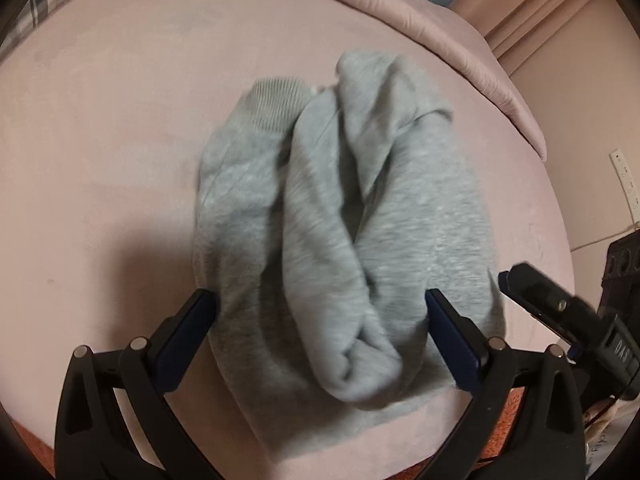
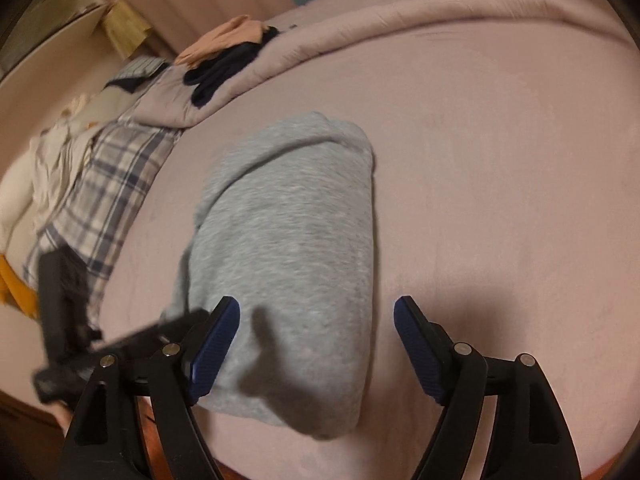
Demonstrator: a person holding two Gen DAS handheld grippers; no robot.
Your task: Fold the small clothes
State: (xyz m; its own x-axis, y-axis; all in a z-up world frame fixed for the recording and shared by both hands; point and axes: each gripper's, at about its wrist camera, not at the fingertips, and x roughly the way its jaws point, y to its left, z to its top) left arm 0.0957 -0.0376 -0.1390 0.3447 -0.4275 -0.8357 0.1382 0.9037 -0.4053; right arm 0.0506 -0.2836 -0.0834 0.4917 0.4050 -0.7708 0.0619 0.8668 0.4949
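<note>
I logged the garment (image 1: 340,208) as heather grey, on a dusty pink sheet (image 2: 500,160). The plaid pillow (image 2: 108,184), left of frame, was cream with navy checks. Both grippers were black with blue pads (image 2: 214,344). Upper left: navy clothes (image 2: 224,68), peach cloth (image 2: 224,38).

The left wrist camera sits just behind its two black, blue-padded fingers (image 1: 202,312) and looks steeply down, from close range, onto the folded grey fleece garment (image 1: 340,220) lying on the pink-sheeted bed (image 1: 100,140), with the bunched pink quilt (image 1: 420,12) at the far edge. The right wrist camera looks the same way past its own fingers (image 2: 408,316), close above the same garment (image 2: 288,248). Both views share garment, bed sheet (image 2: 500,180) and quilt (image 2: 400,16), and each catches the other gripper at its edge.
</note>
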